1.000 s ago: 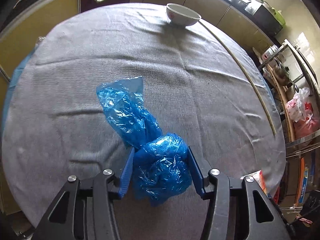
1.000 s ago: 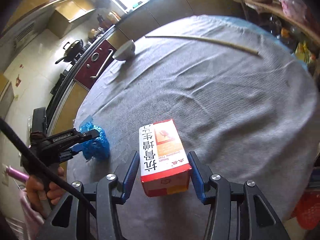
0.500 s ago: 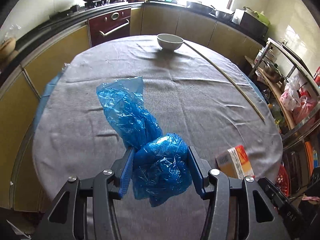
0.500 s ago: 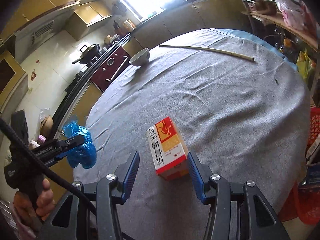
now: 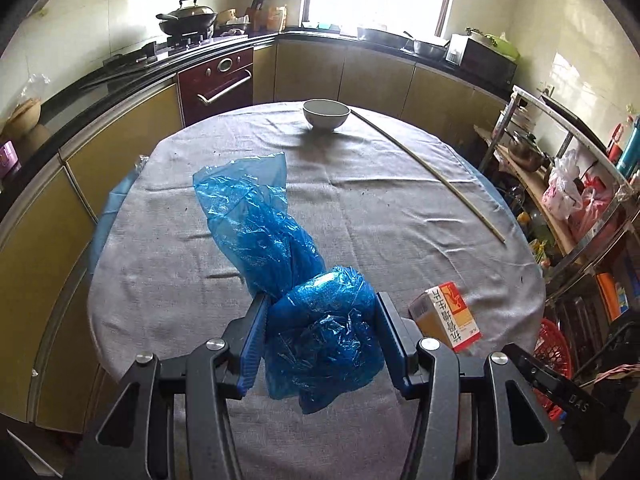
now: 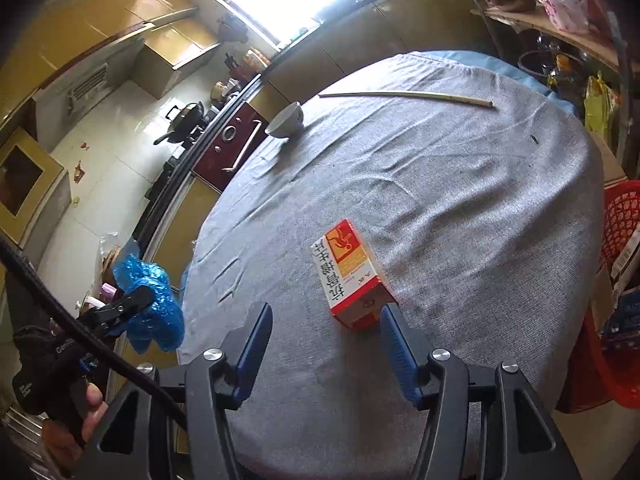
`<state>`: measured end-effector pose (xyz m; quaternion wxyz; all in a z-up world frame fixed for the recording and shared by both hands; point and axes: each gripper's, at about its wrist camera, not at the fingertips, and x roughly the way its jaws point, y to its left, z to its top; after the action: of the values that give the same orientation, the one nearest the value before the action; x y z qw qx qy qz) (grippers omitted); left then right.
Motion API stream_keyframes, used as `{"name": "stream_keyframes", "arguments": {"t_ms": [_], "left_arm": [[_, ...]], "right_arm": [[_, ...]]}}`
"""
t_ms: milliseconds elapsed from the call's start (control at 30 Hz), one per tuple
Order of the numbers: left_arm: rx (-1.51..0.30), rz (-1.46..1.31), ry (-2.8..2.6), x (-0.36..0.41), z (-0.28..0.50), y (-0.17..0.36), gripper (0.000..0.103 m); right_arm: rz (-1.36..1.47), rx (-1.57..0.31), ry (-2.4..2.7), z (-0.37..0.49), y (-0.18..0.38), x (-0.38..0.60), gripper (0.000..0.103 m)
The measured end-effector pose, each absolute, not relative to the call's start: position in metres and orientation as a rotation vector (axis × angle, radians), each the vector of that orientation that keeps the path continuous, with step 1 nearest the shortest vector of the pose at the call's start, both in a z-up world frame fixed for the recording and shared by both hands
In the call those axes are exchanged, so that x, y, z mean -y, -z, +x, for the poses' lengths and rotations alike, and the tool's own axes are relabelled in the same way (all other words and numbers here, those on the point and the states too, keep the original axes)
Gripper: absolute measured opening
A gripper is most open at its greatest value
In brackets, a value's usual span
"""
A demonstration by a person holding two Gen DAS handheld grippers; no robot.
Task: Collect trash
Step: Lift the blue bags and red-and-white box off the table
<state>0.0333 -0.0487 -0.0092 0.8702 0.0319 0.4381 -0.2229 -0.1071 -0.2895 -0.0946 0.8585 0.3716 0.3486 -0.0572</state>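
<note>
Two claws over a round counter: one grips a blue plastic bag, the other is opening beside a carton.

The left claw (image 5: pixel 320 334) pinches one crinkled, translucent blue plastic bag (image 5: pixel 296 280) between its blue ribbed pads, the bunched bag bulging out above and below them and held clear of the counter (image 5: pixel 400 216), which wears a coarse, creased grey cloth. The right claw (image 6: pixel 324 344) holds nothing: its jaws are opening, and the one small rectangular cardboard carton (image 6: pixel 350 272), red, orange and white with printed characters, lies on the cloth just ahead of them, its near corner right by the right-hand pad, near the counter's edge. Farther back sit one smooth round white bowl (image 5: pixel 326 114) and one long thin pale stick (image 5: pixel 432 172). A red lattice basket (image 6: pixel 622 236) stands off the counter's right edge.
</note>
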Motion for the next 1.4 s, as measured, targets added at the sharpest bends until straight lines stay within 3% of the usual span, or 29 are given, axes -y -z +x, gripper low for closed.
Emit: {"name": "stream_keyframes", "arguments": {"t_ms": [367,900,967,1400], "left_arm": [[-0.981,0.093,0.477,0.056,0.067,0.045,0.054],[-1.022,0.150,0.484,0.060,0.067,0.070,0.054],[-1.021,0.160,0.480,0.062,0.066,0.070,0.054],[-0.996,0.217,0.483,0.081,0.056,0.060,0.054]], "right_arm": [[0.748,-0.822,0.166,-0.061,0.110,0.299,0.061],[0.452,-0.945,0.226,-0.009,0.137,0.263,0.061],[0.429,-0.950,0.222,-0.009,0.139,0.262,0.056],[0.741,-0.829,0.071,-0.041,0.135,0.300,0.052]]}}
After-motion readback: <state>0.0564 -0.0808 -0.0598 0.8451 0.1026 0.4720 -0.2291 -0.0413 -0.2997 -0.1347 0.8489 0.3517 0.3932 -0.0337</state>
